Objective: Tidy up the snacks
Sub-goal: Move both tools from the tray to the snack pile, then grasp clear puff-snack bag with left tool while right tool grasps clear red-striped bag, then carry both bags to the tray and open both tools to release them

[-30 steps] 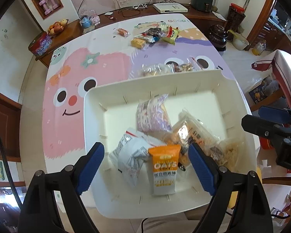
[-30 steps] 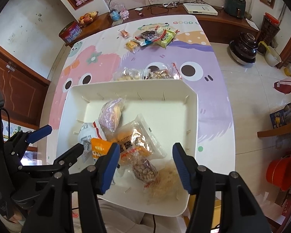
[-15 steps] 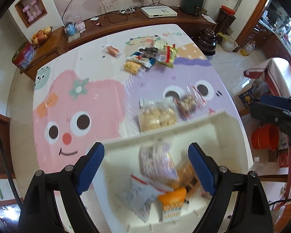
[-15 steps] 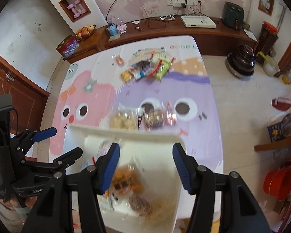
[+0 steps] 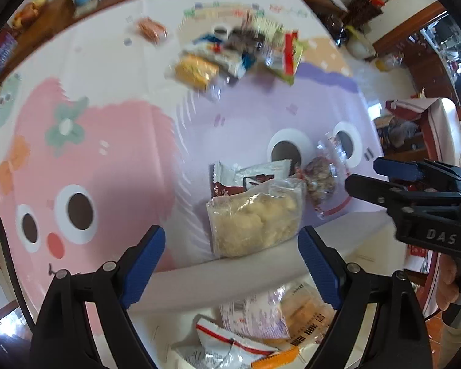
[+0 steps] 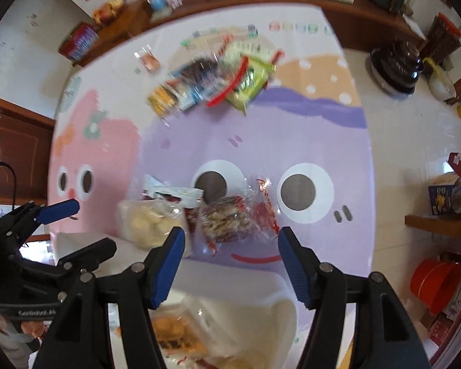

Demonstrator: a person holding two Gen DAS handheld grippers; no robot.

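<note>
Jaws, left gripper (image 5: 232, 264): standing wide apart, holding nothing.
Jaws, right gripper (image 6: 232, 266): opening, with nothing pressed between the pads.
White tray (image 5: 230, 276): its far rim is running across just beneath both grippers, with packets lying inside it.
Open room: a broad stretch of the cartoon tablecloth (image 5: 116, 141) is lying bare to the left, and another beyond the near packets.
Pale puff bag (image 5: 255, 218): clear wrap, yellowish pieces, leaning on the tray's outer rim, sitting between and just ahead of the left fingers.
Nut packet (image 6: 227, 223): clear with red print (blurred), lying just ahead of the right jaws, beside a white-and-maroon sachet (image 6: 172, 195).
Far heap (image 6: 215, 83): mixed wrappers lying well apart, toward the table's far edge.
</note>
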